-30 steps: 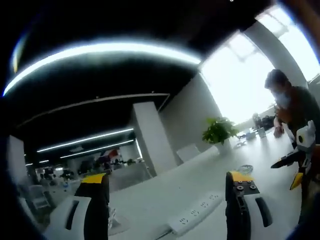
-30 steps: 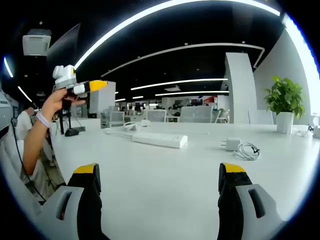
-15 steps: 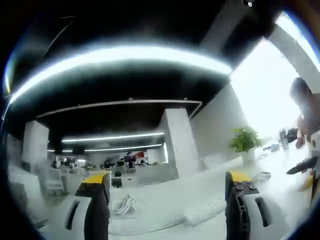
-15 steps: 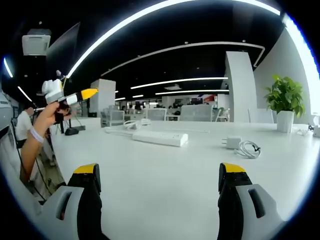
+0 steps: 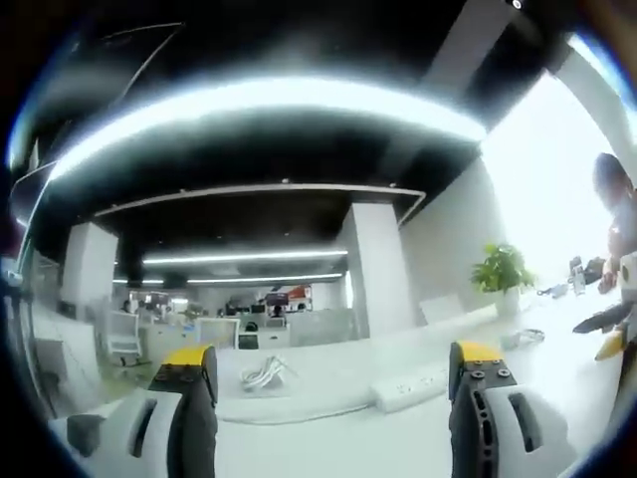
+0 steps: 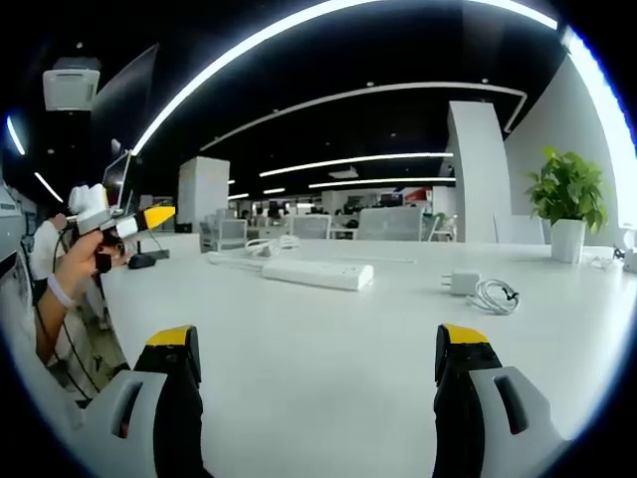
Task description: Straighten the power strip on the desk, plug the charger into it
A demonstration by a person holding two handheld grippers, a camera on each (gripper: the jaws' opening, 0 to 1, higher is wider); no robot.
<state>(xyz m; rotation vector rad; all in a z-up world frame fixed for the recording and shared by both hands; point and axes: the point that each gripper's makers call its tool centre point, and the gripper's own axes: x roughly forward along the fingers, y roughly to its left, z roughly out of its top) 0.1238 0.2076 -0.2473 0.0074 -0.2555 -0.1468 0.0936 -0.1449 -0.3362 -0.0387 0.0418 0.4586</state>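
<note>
A white power strip (image 6: 319, 275) lies on the white desk (image 6: 328, 358), far ahead of my right gripper (image 6: 317, 370), which is open and empty. Its cord runs left to a loose coil (image 6: 267, 249). A white charger (image 6: 462, 286) with a bundled cable (image 6: 495, 298) sits to the strip's right. In the left gripper view the power strip (image 5: 411, 389) lies between my open, empty left gripper's (image 5: 328, 370) jaws, beyond them, with the cord coil (image 5: 263, 373) to its left. The left gripper (image 6: 127, 221) also appears at far left in the right gripper view, held in a hand.
A potted plant (image 6: 568, 204) stands at the desk's far right. A small black stand (image 6: 140, 261) sits at the far left edge. A person (image 5: 619, 214) stands at the right of the left gripper view. Office desks and a pillar (image 6: 483, 176) fill the background.
The left gripper has dropped lower and swung its view leftward, bringing the cord coil into sight. The right gripper and the desk objects have stayed still.
</note>
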